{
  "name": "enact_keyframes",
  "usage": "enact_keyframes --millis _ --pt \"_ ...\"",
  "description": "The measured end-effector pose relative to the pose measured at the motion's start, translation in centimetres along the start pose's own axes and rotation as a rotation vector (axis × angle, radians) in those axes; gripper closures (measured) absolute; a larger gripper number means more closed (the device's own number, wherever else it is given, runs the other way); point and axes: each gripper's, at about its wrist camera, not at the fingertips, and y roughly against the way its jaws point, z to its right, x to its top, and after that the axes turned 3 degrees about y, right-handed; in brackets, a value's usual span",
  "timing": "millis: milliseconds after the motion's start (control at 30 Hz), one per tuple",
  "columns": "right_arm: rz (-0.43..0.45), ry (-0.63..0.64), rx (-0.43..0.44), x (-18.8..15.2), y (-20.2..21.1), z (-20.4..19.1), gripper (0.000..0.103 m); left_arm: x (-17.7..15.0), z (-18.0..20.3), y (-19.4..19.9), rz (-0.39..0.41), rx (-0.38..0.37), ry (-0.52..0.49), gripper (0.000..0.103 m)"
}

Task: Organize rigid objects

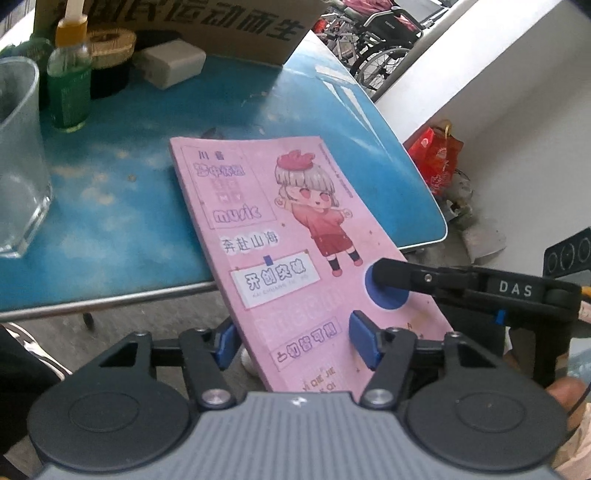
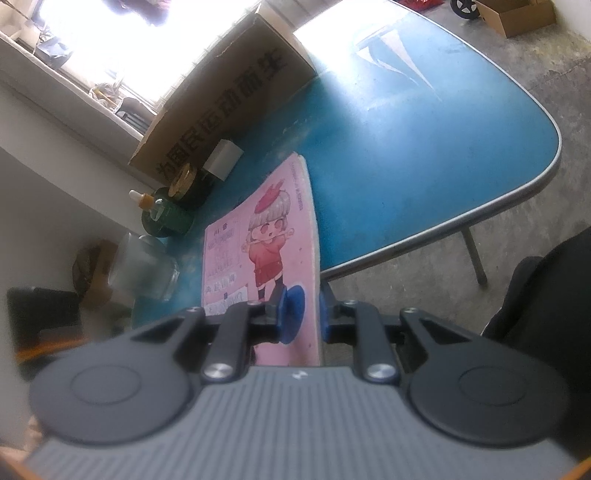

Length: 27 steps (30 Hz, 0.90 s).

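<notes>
The right claw (image 2: pixel 301 314) pinches the pink book's (image 1: pixel 280 229) corner; the left claw (image 1: pixel 295 343) is spread around it. Next, probably slide it fully onto the tabletop (image 1: pixel 122 206).

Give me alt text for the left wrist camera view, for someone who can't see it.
A pink notebook with a cartoon girl on its cover juts over the edge of a blue table, clamped at its right edge by the right gripper. The left gripper sits open around its near end. A glass jar, green bottle and cardboard box stand behind.

Window (image 2: pixel 110 44) blown out; fisheye bending; mild blur
</notes>
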Motion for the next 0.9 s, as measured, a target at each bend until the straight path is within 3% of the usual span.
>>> enact_keyframes --millis 900 --pt "-0.008 0.008 -0.008 0.13 0.04 -0.36 0.085 -0.25 0.69 0.05 0.010 0.033 -0.044 0.041"
